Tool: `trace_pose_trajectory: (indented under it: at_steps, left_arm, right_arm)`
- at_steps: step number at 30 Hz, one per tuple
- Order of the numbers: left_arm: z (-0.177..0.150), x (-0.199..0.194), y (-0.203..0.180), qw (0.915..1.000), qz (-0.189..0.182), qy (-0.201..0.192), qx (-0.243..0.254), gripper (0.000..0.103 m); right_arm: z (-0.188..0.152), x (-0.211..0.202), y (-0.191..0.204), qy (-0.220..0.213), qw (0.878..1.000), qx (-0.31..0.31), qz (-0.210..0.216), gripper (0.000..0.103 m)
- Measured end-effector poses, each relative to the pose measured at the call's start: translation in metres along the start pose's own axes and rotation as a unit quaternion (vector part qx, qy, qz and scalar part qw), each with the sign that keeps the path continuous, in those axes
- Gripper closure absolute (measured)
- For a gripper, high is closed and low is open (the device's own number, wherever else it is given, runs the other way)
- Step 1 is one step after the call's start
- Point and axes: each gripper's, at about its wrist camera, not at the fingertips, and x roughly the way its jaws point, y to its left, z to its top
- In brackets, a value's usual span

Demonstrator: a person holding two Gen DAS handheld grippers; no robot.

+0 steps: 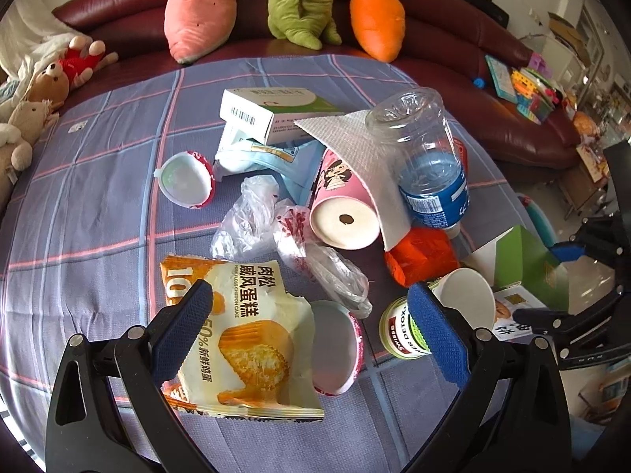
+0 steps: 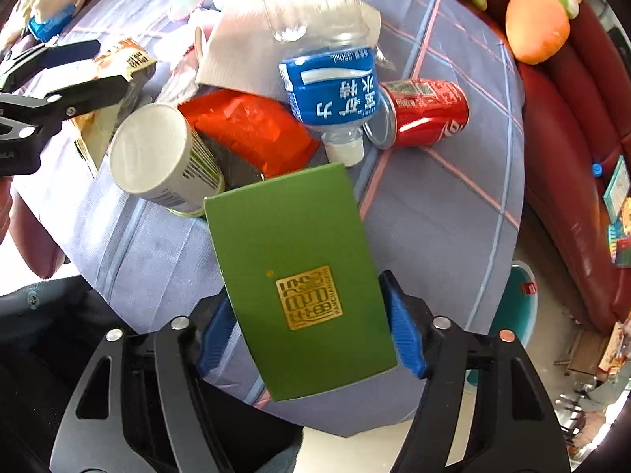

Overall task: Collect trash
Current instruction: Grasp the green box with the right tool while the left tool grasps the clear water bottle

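We had the right gripper point(image 2: 303, 331) clamped on the green box point(image 2: 295, 276), the left gripper point(image 1: 311, 331) released above the cake wrapper point(image 1: 244, 339); next we needed to lift.

Your left gripper point(image 1: 311, 321) hangs with jaws spread wide over the cake wrapper point(image 1: 240, 339) and a white lid point(image 1: 335, 347) on the checked worktop point(image 1: 98, 205), beside a clear bag point(image 1: 276, 228), pink cup point(image 1: 343, 205) and water bottle point(image 1: 430, 161).
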Motion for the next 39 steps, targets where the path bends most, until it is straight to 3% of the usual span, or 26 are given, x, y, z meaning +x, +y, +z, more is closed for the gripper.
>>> trace_pose_trajectory:
  at_steps: [7, 15, 19, 22, 26, 31, 33, 34, 35, 39]
  left_arm:
    - [0.022, -0.001, -0.025, 0.9983, -0.023, 0.01, -0.053, 0.004]
    - [0.051, 0.011, -0.092, 0.9951, 0.027, 0.002, -0.095, 0.004]
    - [0.068, 0.029, -0.104, 0.9866, 0.068, -0.001, -0.148, 0.004]
    - [0.078, 0.043, -0.103, 0.9783, 0.083, -0.003, -0.19, 0.004]
    - [0.087, 0.056, -0.11, 0.9717, 0.128, -0.017, -0.198, 0.004]
    - [0.088, 0.073, -0.111, 0.9657, 0.153, -0.015, -0.209, 0.004]
    - [0.087, 0.076, -0.113, 0.9663, 0.149, -0.021, -0.209, 0.012]
    - [0.086, 0.076, -0.114, 0.9677, 0.144, -0.027, -0.205, 0.027]
    - [0.086, 0.077, -0.116, 0.9704, 0.132, -0.03, -0.2, 0.031]
    - [0.089, 0.077, -0.122, 0.9768, 0.12, -0.031, -0.175, 0.032]
  right_arm:
    - [-0.013, -0.015, -0.028, -0.026, 0.998, 0.054, 0.023, 0.04]
    - [-0.031, -0.036, -0.091, -0.073, 0.991, 0.112, -0.003, 0.04]
    - [-0.04, -0.04, -0.129, -0.093, 0.986, 0.135, -0.013, 0.04]
    - [-0.045, -0.039, -0.153, -0.104, 0.983, 0.153, -0.003, 0.04]
    - [-0.048, -0.028, -0.174, -0.111, 0.98, 0.166, 0.016, 0.04]
    - [-0.044, -0.015, -0.187, -0.115, 0.978, 0.17, 0.042, 0.04]
    - [-0.042, -0.011, -0.191, -0.117, 0.976, 0.174, 0.055, 0.04]
    - [-0.042, -0.01, -0.192, -0.119, 0.975, 0.175, 0.06, 0.04]
    - [-0.043, -0.008, -0.195, -0.121, 0.974, 0.179, 0.068, 0.042]
    - [-0.048, -0.005, -0.199, -0.126, 0.97, 0.188, 0.087, 0.043]
